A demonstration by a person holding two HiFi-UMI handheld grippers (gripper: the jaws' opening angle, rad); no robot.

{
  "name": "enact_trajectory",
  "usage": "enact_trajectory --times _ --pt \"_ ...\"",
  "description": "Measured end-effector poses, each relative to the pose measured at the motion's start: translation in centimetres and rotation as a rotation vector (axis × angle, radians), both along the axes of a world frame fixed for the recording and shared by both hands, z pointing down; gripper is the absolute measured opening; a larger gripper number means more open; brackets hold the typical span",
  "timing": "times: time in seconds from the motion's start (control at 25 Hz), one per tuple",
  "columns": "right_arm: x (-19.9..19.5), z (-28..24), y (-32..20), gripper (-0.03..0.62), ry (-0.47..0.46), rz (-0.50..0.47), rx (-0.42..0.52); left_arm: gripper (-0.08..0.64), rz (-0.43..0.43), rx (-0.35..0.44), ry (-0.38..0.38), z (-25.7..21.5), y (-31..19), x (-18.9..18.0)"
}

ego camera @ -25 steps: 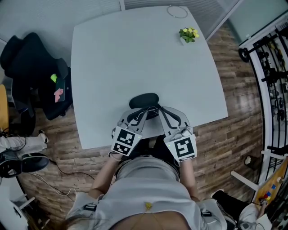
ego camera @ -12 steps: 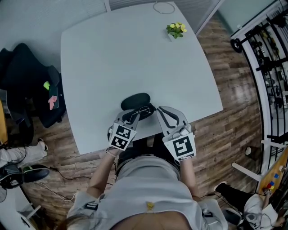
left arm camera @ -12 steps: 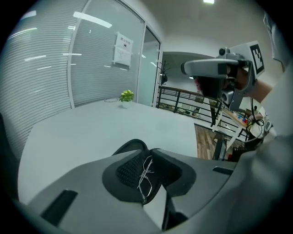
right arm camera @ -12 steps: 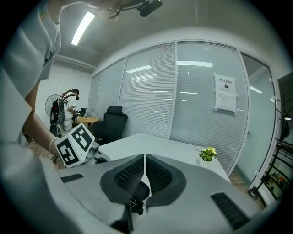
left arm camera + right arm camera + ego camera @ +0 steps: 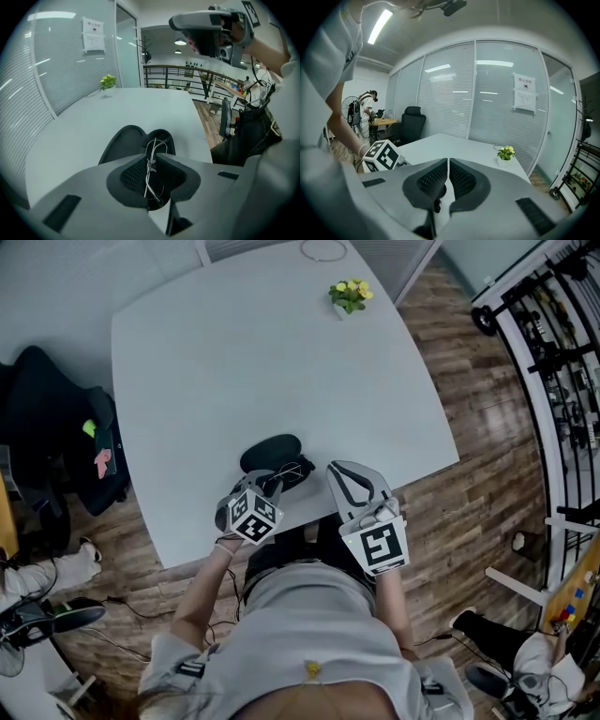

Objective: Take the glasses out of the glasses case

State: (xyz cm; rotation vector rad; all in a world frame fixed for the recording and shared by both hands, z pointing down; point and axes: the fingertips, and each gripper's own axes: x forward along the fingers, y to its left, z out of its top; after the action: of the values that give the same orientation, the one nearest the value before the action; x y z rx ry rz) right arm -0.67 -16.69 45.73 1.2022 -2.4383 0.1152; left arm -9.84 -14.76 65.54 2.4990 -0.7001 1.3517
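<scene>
Wire glasses [image 5: 154, 144] between left tongs [image 5: 151, 156]

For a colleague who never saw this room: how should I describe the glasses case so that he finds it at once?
On the big white table, look near the edge closest to the person, just ahead of the left gripper. The case is black, oval and open in two halves, unlike the small plant at the far corner.

glasses [image 5: 151, 163] partly behind jaws, lenses perhaps hidden
</scene>
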Motion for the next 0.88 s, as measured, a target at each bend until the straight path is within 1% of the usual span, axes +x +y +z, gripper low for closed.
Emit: enact_trajectory --times 0.16,0.36,0.6,0.76,0.88 --pt "1.0 0.2 0.0 0.02 -0.002 0.024 -0.008 0.071 0.068 0.0 -0.09 1.4 0.2 0.0" --pt "2.3 0.4 -0.1 0.02 0.0 0.045 -0.015 0.071 0.126 0.003 -0.17 2.7 0.0 0.0" --pt "3.5 0.5 -0.1 0.02 -0.001 0.071 -0.017 0.069 0.159 -0.04 -0.195 3.3 0.2 0.4" --pt "4.0 0.6 -0.2 0.02 -0.003 0.081 -0.014 0.049 0.182 -0.056 -0.216 3.6 0.2 0.4" --pt "4.3 0.6 -0.2 0.02 -0.005 0.09 -0.01 0.041 0.18 -0.073 -0.22 3.6 0.1 0.4"
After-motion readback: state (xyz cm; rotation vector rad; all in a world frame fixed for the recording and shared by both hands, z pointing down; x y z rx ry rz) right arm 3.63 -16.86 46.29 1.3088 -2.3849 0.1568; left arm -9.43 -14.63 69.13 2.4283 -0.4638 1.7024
